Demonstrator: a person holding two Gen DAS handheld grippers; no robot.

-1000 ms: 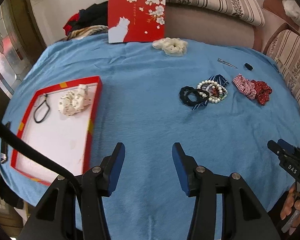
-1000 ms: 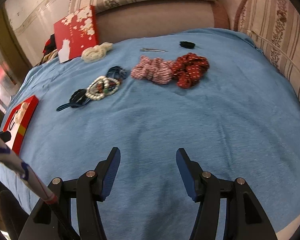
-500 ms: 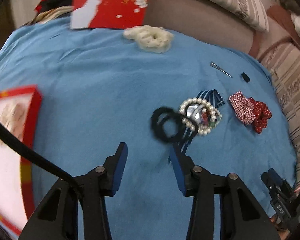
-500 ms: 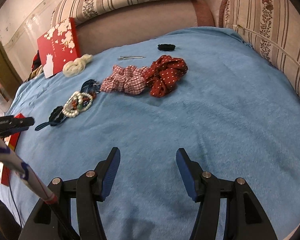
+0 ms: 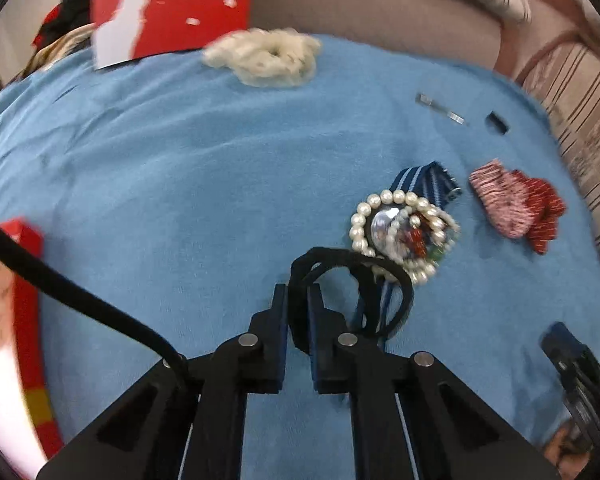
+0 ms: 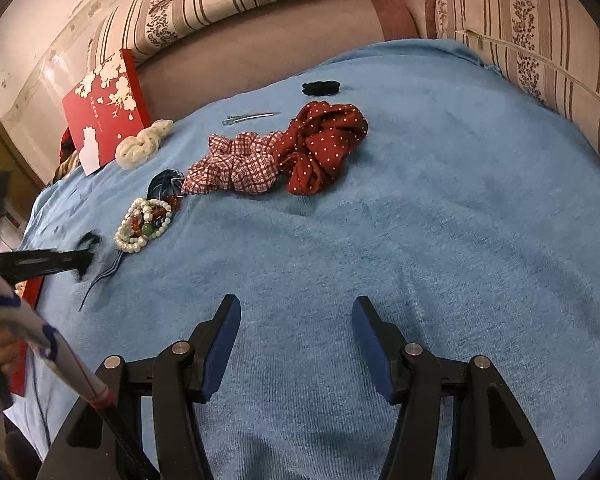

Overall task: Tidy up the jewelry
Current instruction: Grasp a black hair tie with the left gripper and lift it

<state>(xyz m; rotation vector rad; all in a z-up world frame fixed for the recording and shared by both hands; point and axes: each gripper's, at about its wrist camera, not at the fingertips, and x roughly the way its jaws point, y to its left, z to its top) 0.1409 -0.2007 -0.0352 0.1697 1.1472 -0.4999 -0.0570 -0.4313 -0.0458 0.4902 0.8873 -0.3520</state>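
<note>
My left gripper (image 5: 297, 294) is shut on a black hair tie (image 5: 352, 264) on the blue cloth; it also shows in the right wrist view (image 6: 85, 258). Right beyond the tie lie pearl and bead bracelets (image 5: 404, 232) on a navy striped ribbon (image 5: 428, 182); the bracelets show in the right wrist view (image 6: 142, 226). A checked scrunchie (image 6: 236, 166) and a red dotted scrunchie (image 6: 324, 146) lie further right. My right gripper (image 6: 296, 316) is open and empty over bare cloth. The red tray (image 5: 24, 320) with a white scrunchie is at the left edge.
A cream scrunchie (image 5: 266, 56) and a red box lid (image 5: 168, 4) sit at the back. A silver hair clip (image 6: 250, 117) and a small black tie (image 6: 321, 87) lie behind the scrunchies. Striped sofa cushions (image 6: 540, 52) border the cloth at the back and right.
My left gripper moved right from the tray to the pile and shut on the black hair tie. My right gripper stayed open and drifted slightly.
</note>
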